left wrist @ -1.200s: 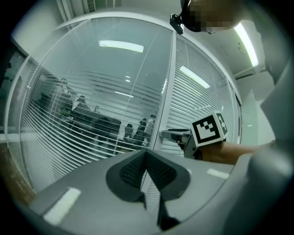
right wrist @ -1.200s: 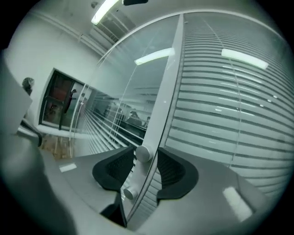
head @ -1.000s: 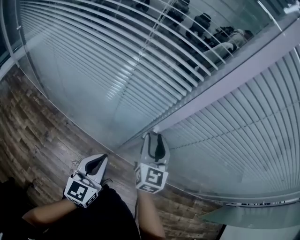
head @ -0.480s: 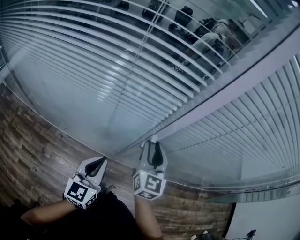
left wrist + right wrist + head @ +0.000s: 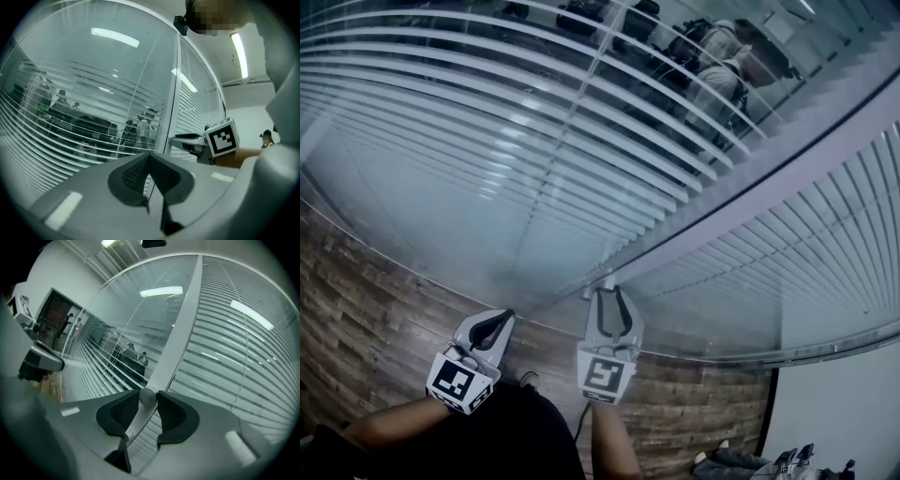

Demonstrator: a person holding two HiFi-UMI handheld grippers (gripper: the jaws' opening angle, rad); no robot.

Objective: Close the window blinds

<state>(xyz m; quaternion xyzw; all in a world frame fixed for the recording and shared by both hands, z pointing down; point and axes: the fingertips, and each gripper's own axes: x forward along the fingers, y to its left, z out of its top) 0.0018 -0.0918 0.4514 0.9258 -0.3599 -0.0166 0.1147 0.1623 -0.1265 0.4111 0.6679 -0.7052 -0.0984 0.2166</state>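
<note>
Horizontal blinds (image 5: 534,122) hang behind a glass wall, their slats tilted open so the room behind shows through. The panel to the right (image 5: 797,253) has flatter, denser slats. A pale frame post (image 5: 750,202) divides the two panels. My right gripper (image 5: 612,298) is up against the foot of this post. In the right gripper view a small round knob (image 5: 147,396) sits between the pads (image 5: 123,412), which touch it on both sides. My left gripper (image 5: 500,321) hangs lower left over the floor, shut and holding nothing; its pads (image 5: 133,172) meet at the tip.
Dark wood-plank floor (image 5: 375,291) runs along the base of the glass. People (image 5: 712,56) are in the room behind the blinds. A white wall (image 5: 839,394) stands at the right, with bags (image 5: 787,461) at its foot.
The right gripper's jaws have narrowed onto the knob at the foot of the post. The head view has shifted, bringing the white wall into sight. The left gripper has stayed in place.
</note>
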